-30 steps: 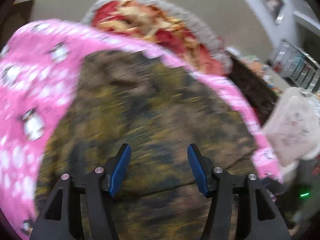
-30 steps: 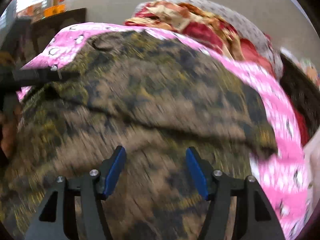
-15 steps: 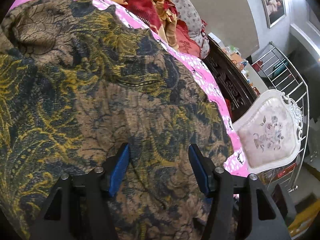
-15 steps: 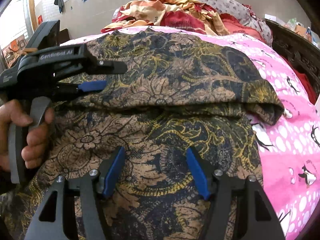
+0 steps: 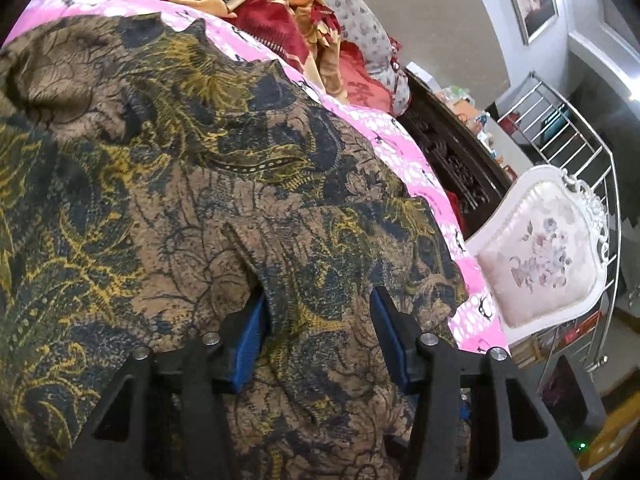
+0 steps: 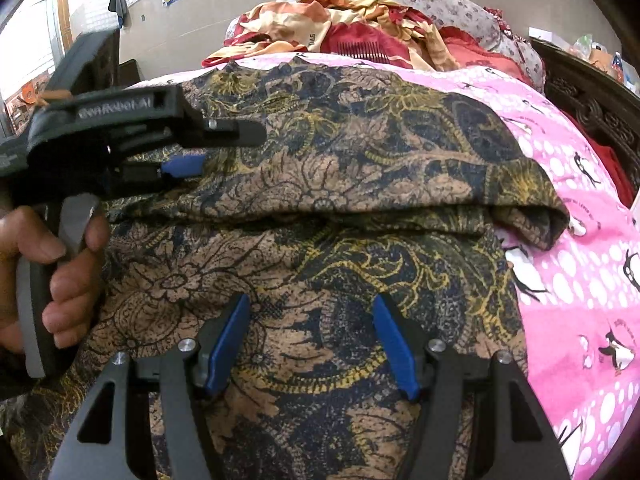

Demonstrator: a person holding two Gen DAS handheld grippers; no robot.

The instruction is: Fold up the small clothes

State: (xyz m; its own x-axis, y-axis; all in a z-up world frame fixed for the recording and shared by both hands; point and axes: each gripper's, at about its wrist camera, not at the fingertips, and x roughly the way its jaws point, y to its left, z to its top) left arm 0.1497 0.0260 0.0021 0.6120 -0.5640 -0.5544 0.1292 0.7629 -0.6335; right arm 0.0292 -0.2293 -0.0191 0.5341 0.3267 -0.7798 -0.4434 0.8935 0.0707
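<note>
A brown batik garment (image 5: pixel 168 184) with navy and yellow pattern lies spread on a pink penguin-print bed sheet (image 6: pixel 580 280); it also shows in the right wrist view (image 6: pixel 340 184), with a folded layer whose edge runs across the middle. My left gripper (image 5: pixel 316 320) is open, low over the cloth, with a raised fold of fabric between its blue pads. In the right wrist view the left gripper (image 6: pixel 224 148) comes in from the left, held by a hand. My right gripper (image 6: pixel 312 320) is open just above the near part of the garment.
A heap of red and cream bedding (image 6: pixel 340 28) and a grey floral pillow (image 5: pixel 360 28) lie at the far end of the bed. A dark carved bed frame (image 5: pixel 452 152), a white upholstered chair (image 5: pixel 540 260) and a metal railing (image 5: pixel 580 128) stand to the right.
Both grippers have come lower and closer to the garment. The left gripper now has a fold of fabric between its open fingers. The blur of a second ago is gone.
</note>
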